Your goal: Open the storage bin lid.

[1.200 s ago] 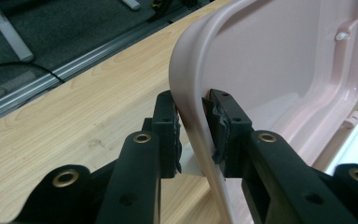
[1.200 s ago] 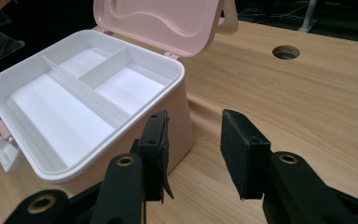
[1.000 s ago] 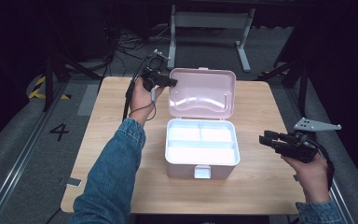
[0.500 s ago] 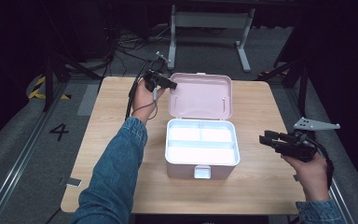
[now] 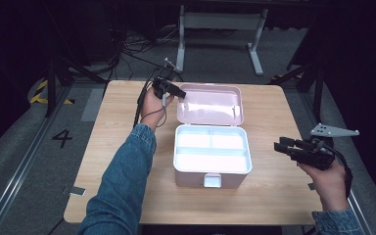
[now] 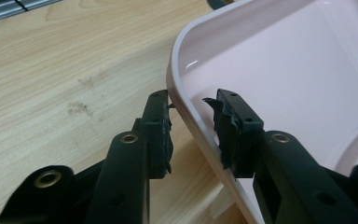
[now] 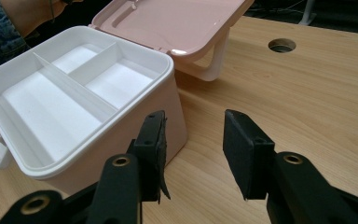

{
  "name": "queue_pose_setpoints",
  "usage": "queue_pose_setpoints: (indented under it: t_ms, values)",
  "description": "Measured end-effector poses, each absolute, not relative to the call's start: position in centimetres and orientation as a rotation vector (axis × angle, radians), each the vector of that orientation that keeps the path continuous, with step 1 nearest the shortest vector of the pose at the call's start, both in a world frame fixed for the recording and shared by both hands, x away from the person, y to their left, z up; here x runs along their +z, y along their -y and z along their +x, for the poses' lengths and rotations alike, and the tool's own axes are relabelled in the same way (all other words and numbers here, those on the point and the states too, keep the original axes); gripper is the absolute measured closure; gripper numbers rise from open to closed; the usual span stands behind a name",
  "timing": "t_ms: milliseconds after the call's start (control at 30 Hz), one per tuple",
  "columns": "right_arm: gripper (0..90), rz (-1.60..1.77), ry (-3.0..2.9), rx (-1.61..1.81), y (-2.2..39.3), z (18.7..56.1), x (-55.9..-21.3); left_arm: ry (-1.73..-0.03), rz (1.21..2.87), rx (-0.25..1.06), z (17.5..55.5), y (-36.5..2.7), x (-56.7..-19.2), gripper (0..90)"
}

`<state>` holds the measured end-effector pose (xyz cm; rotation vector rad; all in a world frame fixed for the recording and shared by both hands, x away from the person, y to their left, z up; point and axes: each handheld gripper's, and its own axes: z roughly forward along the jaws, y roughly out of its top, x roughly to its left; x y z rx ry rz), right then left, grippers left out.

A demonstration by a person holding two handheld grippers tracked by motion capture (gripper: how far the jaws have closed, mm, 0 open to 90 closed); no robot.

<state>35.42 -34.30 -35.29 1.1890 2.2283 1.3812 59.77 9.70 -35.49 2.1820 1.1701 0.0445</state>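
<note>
While the pink box (image 5: 210,161) stands open at the middle of the wooden desk (image 5: 117,122), its lid (image 5: 210,105) is tilted back. The lid's rim (image 6: 186,107) is straddled by the parted fingers (image 6: 156,128) of the left gripper (image 5: 169,90); contact cannot be told. The right gripper (image 5: 286,147) is held open beside the box, empty, above the desk.
</note>
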Motion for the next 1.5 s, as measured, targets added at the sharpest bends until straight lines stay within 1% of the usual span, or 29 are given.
queue_pose_setpoints:
  t_ms: [167,567,667,733,833,967,1033,1133,1500]
  values:
    - [59.5,1.188,-2.233,1.379,34.2,35.5,-35.4,-1.191,2.226,0.061,59.9,-9.2,-36.3,66.4]
    - [58.3,1.190,-2.249,1.374,34.0,35.6,-35.7,-1.208,2.226,0.002,60.2,-9.4,-37.7,66.4]
    - [58.2,1.193,-2.247,1.377,34.0,35.6,-35.7,-1.200,2.210,-0.043,60.3,-9.9,-37.8,64.3]
    - [58.1,1.191,-2.245,1.380,34.1,35.6,-35.6,-1.218,2.207,-0.044,60.3,-10.2,-37.8,58.1]
    - [58.0,1.190,-2.246,1.382,34.0,35.6,-35.6,-1.215,2.188,-0.038,60.0,-10.8,-37.4,54.9]
    - [57.7,1.175,-2.251,1.386,33.9,35.9,-35.6,-1.185,2.183,0.001,59.1,-11.7,-36.2,54.8]
    - [57.4,1.175,-2.253,1.390,33.7,36.0,-35.6,-1.177,2.179,0.018,58.5,-12.3,-35.5,53.1]
    - [57.1,1.165,-2.259,1.391,33.4,36.3,-35.5,-1.155,2.167,0.044,57.6,-13.1,-34.4,53.9]
    - [56.3,1.150,-2.288,1.392,32.5,37.3,-35.5,-1.034,2.164,0.112,52.2,-14.9,-30.8,53.5]
